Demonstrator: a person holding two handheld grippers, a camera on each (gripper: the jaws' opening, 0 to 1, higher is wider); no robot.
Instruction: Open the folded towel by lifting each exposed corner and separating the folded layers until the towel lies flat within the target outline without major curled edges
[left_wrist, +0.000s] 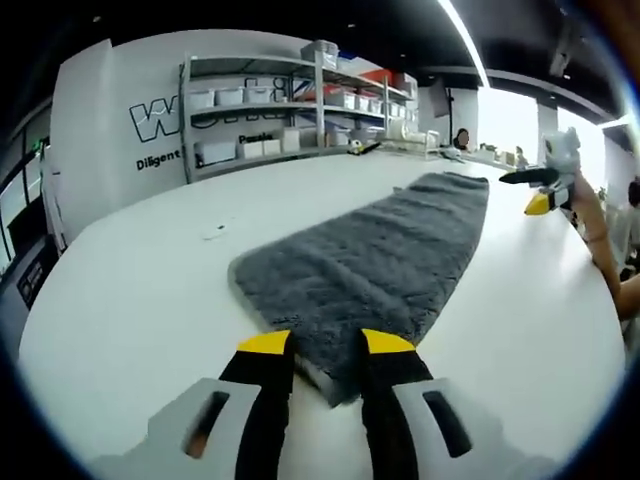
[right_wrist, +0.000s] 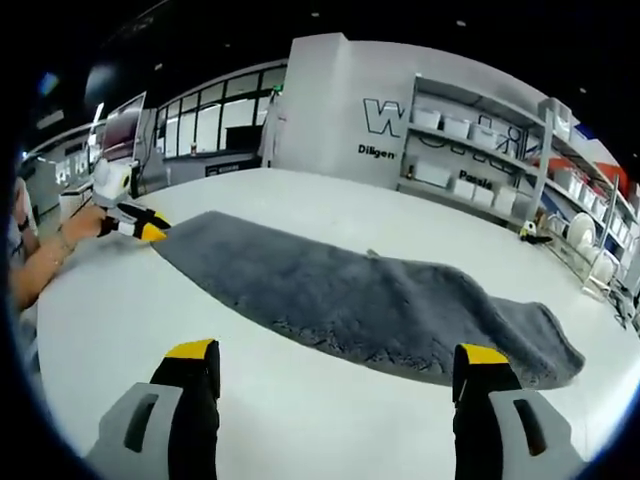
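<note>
A grey fluffy towel (left_wrist: 380, 255) lies folded into a long narrow strip on the white table (left_wrist: 130, 300). In the left gripper view its near corner sits between the yellow-tipped jaws of my left gripper (left_wrist: 326, 343), which are drawn in on it. The right gripper view shows the same left gripper (right_wrist: 148, 228) at the towel's (right_wrist: 350, 295) far left end. My right gripper (right_wrist: 336, 352) stands open just short of the towel's long edge, with its jaws wide apart and nothing between them. In the left gripper view the right gripper (left_wrist: 533, 190) hovers beside the towel's far end.
Metal shelves (left_wrist: 300, 100) with white bins stand beyond the table against a wall with lettering. A small white scrap (left_wrist: 213, 232) lies on the table left of the towel. A person's forearm (left_wrist: 600, 240) reaches in along the table's edge.
</note>
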